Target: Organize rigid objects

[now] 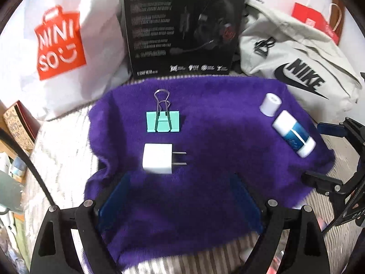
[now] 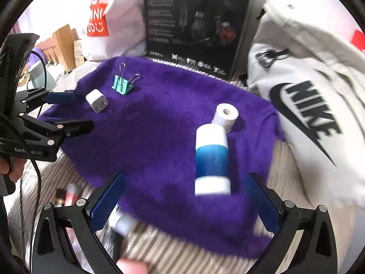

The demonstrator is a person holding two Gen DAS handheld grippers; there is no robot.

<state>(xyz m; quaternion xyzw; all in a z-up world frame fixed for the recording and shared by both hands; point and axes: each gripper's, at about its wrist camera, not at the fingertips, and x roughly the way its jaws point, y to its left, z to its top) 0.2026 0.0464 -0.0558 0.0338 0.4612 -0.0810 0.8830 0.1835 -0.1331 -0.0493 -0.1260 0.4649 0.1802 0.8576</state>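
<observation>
Only the right wrist view shows some small things on the striped bed cover (image 2: 173, 253) below the edge of the purple towel (image 2: 159, 137): a white blurred tube (image 2: 124, 225) and a pink-and-white stick (image 2: 69, 196), both near the left finger of the right hand-held gripper (image 2: 184, 205), which is released with its jaws wide apart over the towel. In the left wrist view the left hand-held gripper (image 1: 180, 205) is also released and holds nothing. On the towel lie a white charger plug (image 1: 157, 158), just behind it a green binder clip (image 1: 163, 121), and well apart to the right a blue-and-white bottle (image 1: 294, 133) touching a small white cap (image 1: 270, 104). Behind the towel stand a black headset box (image 1: 182, 25), a white shopping bag (image 1: 61, 43) and a grey sports bag (image 1: 301, 68).
</observation>
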